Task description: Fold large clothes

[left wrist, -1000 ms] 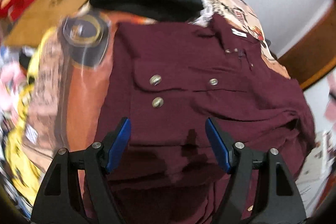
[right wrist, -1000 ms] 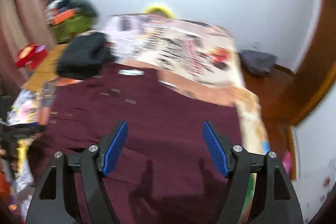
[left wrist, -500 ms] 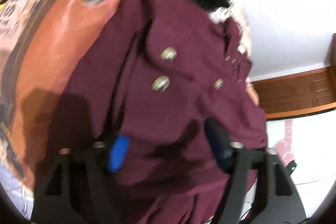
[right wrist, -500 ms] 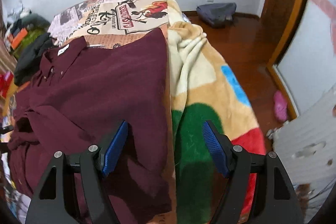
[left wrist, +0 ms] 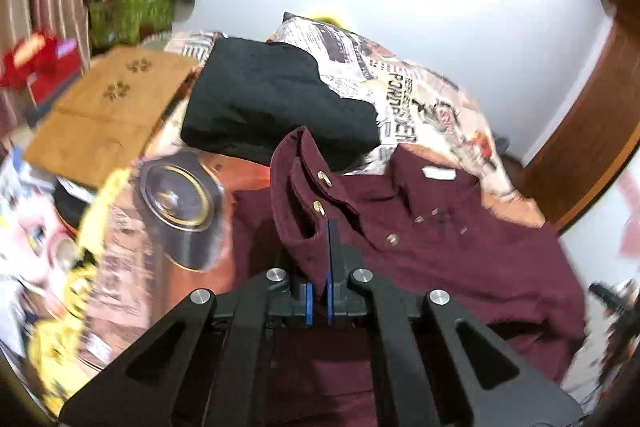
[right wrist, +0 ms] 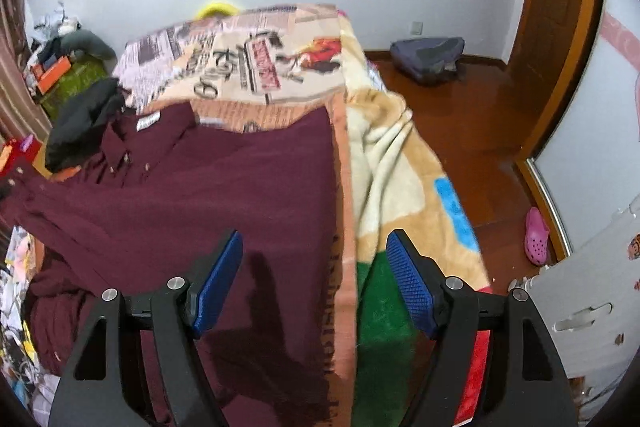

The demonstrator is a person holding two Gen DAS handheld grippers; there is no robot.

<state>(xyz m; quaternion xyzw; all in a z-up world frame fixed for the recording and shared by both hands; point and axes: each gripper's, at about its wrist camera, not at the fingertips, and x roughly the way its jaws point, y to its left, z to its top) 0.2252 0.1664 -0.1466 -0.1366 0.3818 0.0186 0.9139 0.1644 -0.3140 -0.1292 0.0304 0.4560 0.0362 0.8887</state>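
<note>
A large maroon button shirt (left wrist: 460, 251) lies spread on the bed, collar toward the far wall. My left gripper (left wrist: 319, 291) is shut on the shirt's buttoned sleeve cuff (left wrist: 298, 195) and holds it lifted above the shirt body. In the right wrist view the shirt (right wrist: 208, 203) covers the left of the bed. My right gripper (right wrist: 314, 277) is open and empty, hovering above the shirt's right edge where it meets the blanket.
A folded black garment (left wrist: 276, 107) lies beyond the shirt's collar. The bed has a newspaper-print blanket (right wrist: 256, 63). A brown cardboard sheet (left wrist: 108, 111) and clutter sit left. The bed edge drops right to a wooden floor (right wrist: 472, 131) with a grey bag (right wrist: 428, 57).
My left gripper has closed on the sleeve cuff and raised it off the shirt. My right gripper has stayed open and drifted slightly over the shirt's right edge.
</note>
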